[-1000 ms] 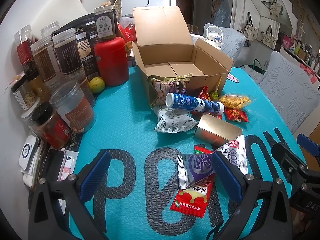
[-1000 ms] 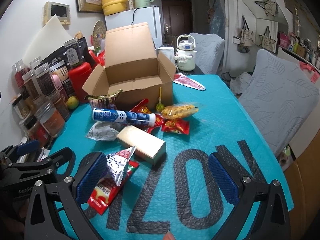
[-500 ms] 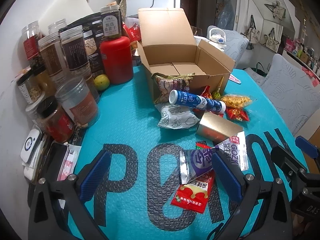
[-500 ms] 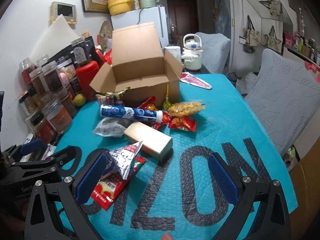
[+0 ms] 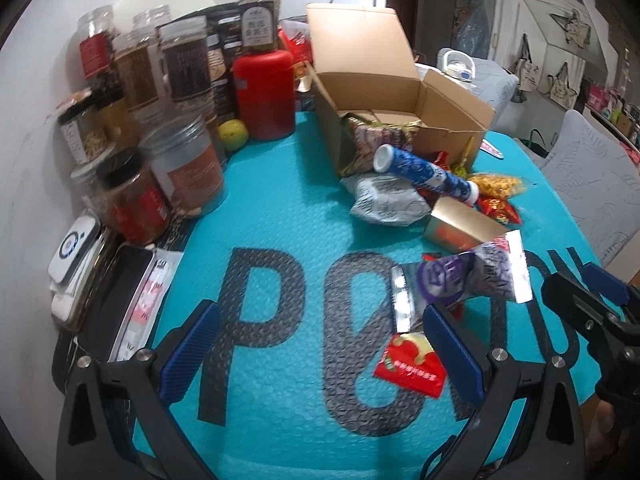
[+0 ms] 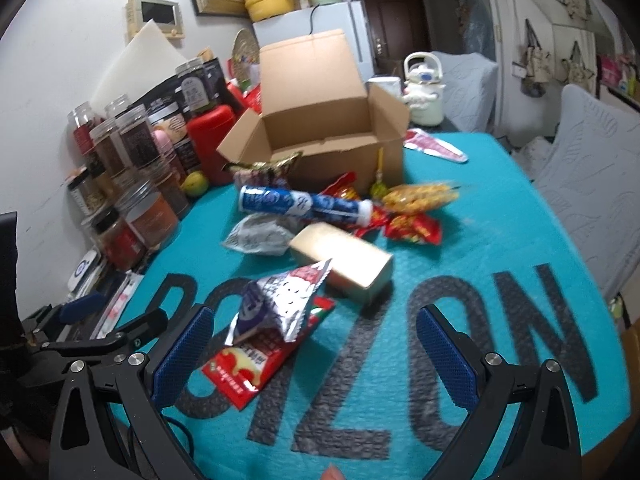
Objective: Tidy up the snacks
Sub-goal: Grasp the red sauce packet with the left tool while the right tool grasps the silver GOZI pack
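Both jaws spread, empty; silver-purple packet (image 5: 460,280) by left gripper (image 5: 320,352) right jaw — untouched.

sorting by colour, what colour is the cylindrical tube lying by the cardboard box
Blue with white print and white caps, the cylindrical tube shows best in the right wrist view.

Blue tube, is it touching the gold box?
Cannot tell. In the right wrist view the blue tube lies just behind the gold box, with no plain contact or gap.

The right tool (image 6: 316,354) gapes wide before a silver pouch (image 6: 286,304) atop a red packet (image 6: 256,364).
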`<state>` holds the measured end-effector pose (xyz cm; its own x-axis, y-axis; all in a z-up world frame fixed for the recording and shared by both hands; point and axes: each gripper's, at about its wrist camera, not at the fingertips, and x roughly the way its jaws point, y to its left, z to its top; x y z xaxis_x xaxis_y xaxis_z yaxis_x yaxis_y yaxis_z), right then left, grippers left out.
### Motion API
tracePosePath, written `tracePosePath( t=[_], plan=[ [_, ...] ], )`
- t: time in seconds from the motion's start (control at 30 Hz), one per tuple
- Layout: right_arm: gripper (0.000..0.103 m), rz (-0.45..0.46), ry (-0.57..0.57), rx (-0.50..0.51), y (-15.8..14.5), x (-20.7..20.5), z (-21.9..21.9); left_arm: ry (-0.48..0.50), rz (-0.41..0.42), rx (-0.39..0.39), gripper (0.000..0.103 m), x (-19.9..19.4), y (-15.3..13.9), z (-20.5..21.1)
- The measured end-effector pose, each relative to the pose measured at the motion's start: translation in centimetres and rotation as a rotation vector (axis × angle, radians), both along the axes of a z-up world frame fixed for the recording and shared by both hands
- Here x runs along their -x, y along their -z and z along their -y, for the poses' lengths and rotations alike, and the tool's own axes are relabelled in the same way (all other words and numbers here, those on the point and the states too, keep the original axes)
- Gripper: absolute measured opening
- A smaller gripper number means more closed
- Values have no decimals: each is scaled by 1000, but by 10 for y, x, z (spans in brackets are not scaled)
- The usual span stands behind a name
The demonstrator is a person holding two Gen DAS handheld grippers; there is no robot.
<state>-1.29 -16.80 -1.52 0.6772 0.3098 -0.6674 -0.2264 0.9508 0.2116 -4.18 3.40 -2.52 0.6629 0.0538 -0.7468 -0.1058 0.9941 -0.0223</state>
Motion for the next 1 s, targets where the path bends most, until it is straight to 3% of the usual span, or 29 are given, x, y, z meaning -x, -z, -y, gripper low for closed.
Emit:
tracePosePath(
  t=[0.53, 0.6, 0.67, 0.7, 0.73, 0.77, 0.87, 1.0],
  plan=[
    [103, -118, -92, -92, 50, -56, -40, -94, -50, 40, 103, -7, 25, -38],
    [98, -122, -93, -97, 55, -60, -41, -97, -57, 39, 103, -10, 27, -39],
    [79, -125, -90, -96, 59, -64, -42, -98, -63, 39, 103, -13, 29, -40],
    [75, -129, -86, -94, 60, -66, -41, -97, -64, 38, 103, -15, 29, -40],
    [61, -134, -85, -96, 61, -67, -41, -94, -65, 38, 103, -16, 29, -39],
    [56, -144, -92, -109, 63, -68, -39, -91, -66, 38, 103, -18, 29, -38],
    [49, -134, -101, -151, 61, -66, -31, -71, -69, 40, 103, -22, 30, -33],
    [48, -100, -87, -179, 48, -59, -16, -22, -85, 42, 103, -29, 32, -19]
  ],
)
